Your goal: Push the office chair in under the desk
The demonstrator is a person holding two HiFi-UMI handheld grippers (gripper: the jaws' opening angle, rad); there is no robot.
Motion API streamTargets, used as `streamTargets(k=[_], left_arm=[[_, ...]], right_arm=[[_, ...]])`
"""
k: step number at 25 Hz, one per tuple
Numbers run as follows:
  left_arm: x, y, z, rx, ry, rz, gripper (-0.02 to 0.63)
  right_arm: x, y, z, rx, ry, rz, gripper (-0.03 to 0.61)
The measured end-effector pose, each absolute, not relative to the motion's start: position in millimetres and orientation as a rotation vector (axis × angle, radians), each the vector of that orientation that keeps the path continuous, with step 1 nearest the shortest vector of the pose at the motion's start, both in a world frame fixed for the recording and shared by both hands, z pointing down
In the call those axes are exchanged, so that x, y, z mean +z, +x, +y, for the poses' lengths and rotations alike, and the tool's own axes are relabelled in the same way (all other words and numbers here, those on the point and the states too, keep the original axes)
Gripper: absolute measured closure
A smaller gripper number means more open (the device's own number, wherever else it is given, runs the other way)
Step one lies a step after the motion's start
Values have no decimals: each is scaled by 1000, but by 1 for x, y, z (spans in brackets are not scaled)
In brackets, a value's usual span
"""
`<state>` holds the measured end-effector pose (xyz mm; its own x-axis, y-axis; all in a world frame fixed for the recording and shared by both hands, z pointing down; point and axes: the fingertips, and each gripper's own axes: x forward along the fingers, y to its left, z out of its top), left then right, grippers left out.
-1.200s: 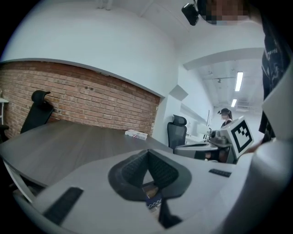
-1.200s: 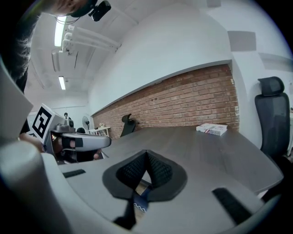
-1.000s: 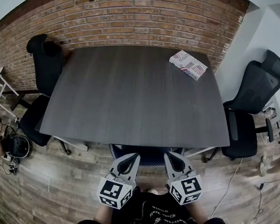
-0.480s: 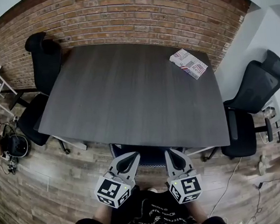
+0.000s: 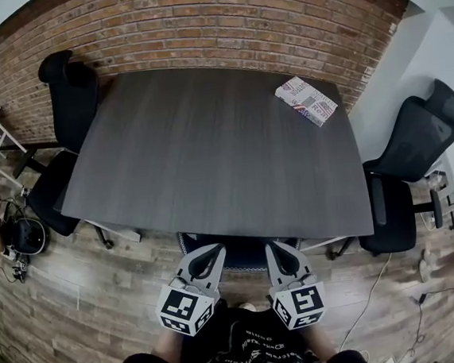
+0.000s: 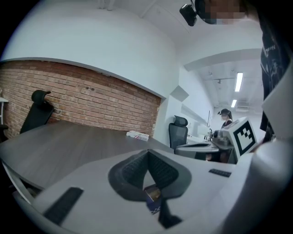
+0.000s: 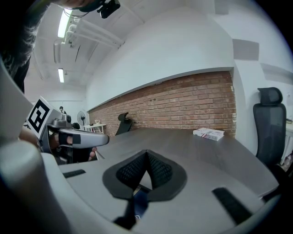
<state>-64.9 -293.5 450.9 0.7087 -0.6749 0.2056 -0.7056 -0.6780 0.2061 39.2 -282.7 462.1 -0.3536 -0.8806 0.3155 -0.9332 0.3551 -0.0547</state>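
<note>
- And there was the office chair (image 5: 242, 255), bottom centre of the head view, tucked in under the near edge of the desk (image 5: 208, 154), with only a dark strip of its back poking out
- The left gripper (image 5: 210, 255) sat at the left end of that strip, jaws clenched tight, tips met and nothing caught between them
- The right gripper (image 5: 275, 250) mirrored it at the right end of the strip, jaws just as firmly closed and just as empty
- Both noses overlapped the chair's back as seen from above; whether they actually pressed on it, no view settled
- In the left gripper view the dark ribbed pads (image 6: 132, 170) made a closed peak in the lower middle of the frame, and the grey desk top ran away behind them to the brick wall (image 5: 219, 18)
- The right gripper view told the same story, pads shut in the lower middle
- Out on the desk's upper right corner lay a white printed box (image 5: 306, 102), well apart from both grippers
- A left-hand chair (image 5: 71, 96), black, stood at the desk's upper left corner against the bricks
- A right-hand chair (image 5: 411, 147), also black, stood off the desk's right side
- Wooden floor (image 5: 103, 300) filled the lower left of the head view
</note>
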Motion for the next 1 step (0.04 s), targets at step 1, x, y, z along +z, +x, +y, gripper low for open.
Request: streamTargets(k=[1], left_arm=[[451,-66,-295,162,2643,-1105,608]], right_arm=[[463,39,-283,330,1629,-2384,577]])
